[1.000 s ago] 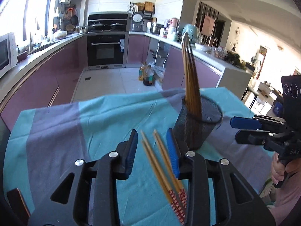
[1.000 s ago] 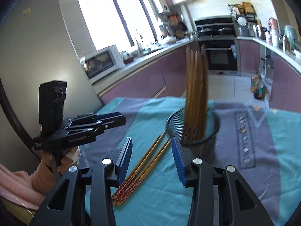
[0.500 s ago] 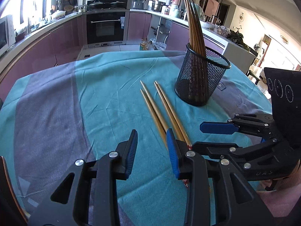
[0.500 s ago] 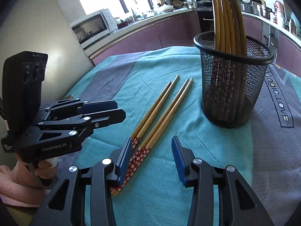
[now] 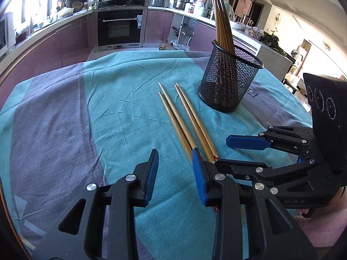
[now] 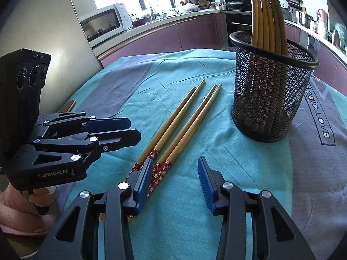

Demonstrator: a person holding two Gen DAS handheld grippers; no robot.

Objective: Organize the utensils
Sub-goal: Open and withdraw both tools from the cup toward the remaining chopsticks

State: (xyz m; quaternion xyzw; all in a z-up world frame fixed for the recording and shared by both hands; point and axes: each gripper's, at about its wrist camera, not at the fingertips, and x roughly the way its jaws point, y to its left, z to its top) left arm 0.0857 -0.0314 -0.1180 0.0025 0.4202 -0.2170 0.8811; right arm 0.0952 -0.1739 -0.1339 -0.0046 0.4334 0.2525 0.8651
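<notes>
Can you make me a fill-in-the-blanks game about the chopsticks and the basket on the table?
1. The loose chopsticks lying on the cloth number ____.
2. The other chopsticks stand in a black ____ holder.
3. The tablecloth under them is mostly ____.
4. The jaws of both the left gripper and the right gripper hold ____.

Missing words: four; mesh; teal; nothing

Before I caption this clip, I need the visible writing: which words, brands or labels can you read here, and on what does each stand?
"GenRobot.AI" on the side of the left gripper.
"agic. LOVE" printed on the tablecloth beside the mesh holder; the first letter is hidden.
"DAS" on the body of the right gripper; possibly part of a longer word.
Small label on the oven door: too small to read.
</notes>
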